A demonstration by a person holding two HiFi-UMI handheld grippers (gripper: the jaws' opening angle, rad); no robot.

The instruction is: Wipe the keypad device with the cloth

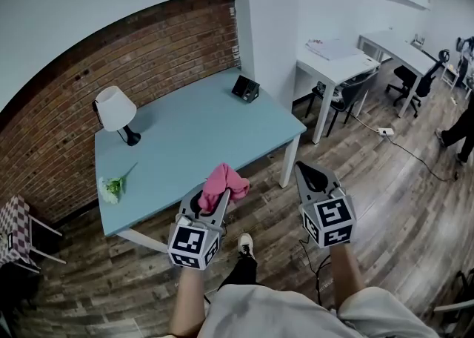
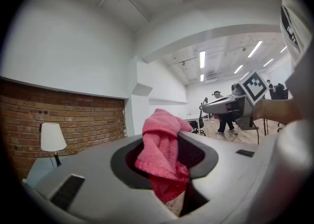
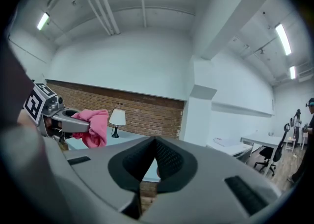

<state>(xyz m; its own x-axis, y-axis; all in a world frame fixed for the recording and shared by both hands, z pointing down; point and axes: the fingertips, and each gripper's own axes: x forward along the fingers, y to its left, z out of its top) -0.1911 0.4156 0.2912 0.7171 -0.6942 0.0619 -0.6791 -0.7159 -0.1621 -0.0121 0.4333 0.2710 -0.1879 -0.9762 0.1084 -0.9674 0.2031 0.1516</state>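
the left gripper [image 2: 164, 169] is clamping a pink cloth [image 2: 162, 149]: jaws closed on a bunched part, w/ the rest flopping up and over the tips. the right gripper [image 3: 153, 161] is sitting w/ jaws together, nothing btwn them. both are hanging in the air in front of the person, short of the table [image 1: 192, 136] and apart from each other.

the keypad [image 1: 245, 88] is sitting near the table's far right corner, well apart from both grippers, so wiping isn't under way yet. a lamp [image 1: 116, 110] is standing at the far left, clear of the path.

handling, as a guess: the cloth is looking soft, light and limp, terry-like. it's prob going to drape and drag, so a bunched grip w/ a loose pad hanging down suits wiping. the keypad is looking small, dark, rigid and prob light, likely to skid on the smooth top. the right gripper prob needs to be pinching its side edges, not the keys, w/ light pressure.
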